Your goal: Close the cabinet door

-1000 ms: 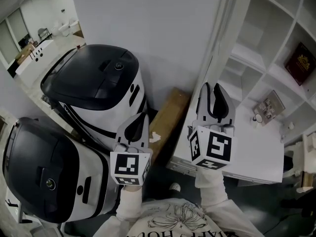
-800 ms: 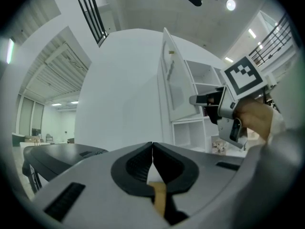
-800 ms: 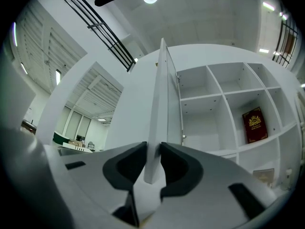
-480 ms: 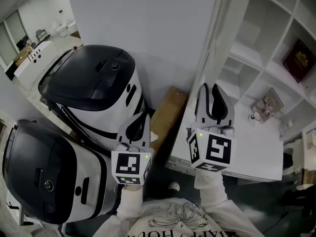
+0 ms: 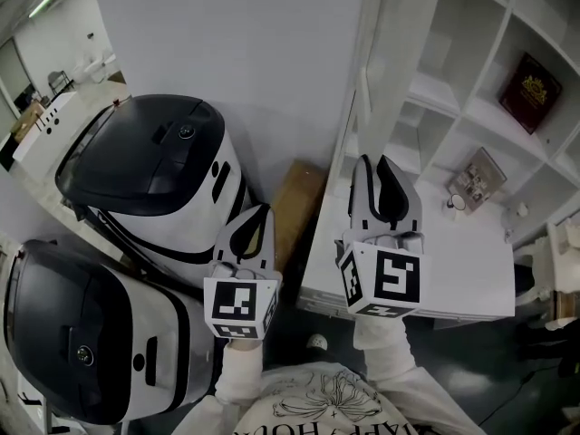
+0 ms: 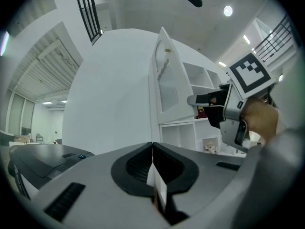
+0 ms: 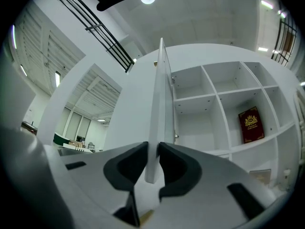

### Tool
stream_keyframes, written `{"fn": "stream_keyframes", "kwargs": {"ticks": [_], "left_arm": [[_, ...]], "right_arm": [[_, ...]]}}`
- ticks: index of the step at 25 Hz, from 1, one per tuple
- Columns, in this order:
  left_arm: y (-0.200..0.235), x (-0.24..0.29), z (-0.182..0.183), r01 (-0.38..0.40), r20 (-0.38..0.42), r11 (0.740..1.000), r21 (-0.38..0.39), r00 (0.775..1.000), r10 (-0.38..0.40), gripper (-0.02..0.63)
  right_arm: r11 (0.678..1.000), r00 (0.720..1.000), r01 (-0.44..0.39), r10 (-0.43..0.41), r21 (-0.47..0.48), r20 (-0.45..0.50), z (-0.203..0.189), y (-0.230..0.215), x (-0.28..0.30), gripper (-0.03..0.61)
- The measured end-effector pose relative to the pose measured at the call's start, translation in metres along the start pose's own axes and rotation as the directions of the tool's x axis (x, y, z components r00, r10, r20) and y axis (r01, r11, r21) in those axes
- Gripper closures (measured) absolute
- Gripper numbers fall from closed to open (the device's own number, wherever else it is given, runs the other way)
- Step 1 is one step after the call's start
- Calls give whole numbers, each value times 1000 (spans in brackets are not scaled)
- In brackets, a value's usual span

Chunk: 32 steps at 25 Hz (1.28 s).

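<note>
The right tool (image 7: 153,150) is clamped on the edge of the cabinet door (image 7: 161,94), which stands wide open with shelves (image 7: 209,97) to the tool's right, so the whole swing looks undone, while the left tool (image 6: 152,149) hangs alongside, jaws together on nothing.

From my end the door (image 7: 161,94) looks like smooth matt white board, same as the shelves (image 5: 435,93). Bin lids (image 5: 136,152) are glossy black plastic, and the box (image 5: 294,202) is plain matt brown cardboard.
</note>
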State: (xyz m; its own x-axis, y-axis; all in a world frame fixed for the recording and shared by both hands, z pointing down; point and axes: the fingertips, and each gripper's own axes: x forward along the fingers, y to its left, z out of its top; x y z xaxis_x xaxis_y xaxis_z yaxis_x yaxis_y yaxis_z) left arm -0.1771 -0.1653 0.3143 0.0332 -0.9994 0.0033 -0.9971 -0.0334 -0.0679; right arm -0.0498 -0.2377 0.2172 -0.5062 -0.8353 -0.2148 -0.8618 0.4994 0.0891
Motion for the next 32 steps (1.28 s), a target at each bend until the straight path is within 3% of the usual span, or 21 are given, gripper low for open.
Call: {"fn": "stream_keyframes", "kwargs": {"ticks": [15,32], "left_arm": [[-62,38,2,120,3,993,5,993,-120,609],[-119,83,-2,176,-9,984,6,984,-176,609]], "right_arm": [[998,998,63,-63,8,1,-5,-67,-17,512],[997,997,72,-73,14,23,-15,-143,-17,504]]}}
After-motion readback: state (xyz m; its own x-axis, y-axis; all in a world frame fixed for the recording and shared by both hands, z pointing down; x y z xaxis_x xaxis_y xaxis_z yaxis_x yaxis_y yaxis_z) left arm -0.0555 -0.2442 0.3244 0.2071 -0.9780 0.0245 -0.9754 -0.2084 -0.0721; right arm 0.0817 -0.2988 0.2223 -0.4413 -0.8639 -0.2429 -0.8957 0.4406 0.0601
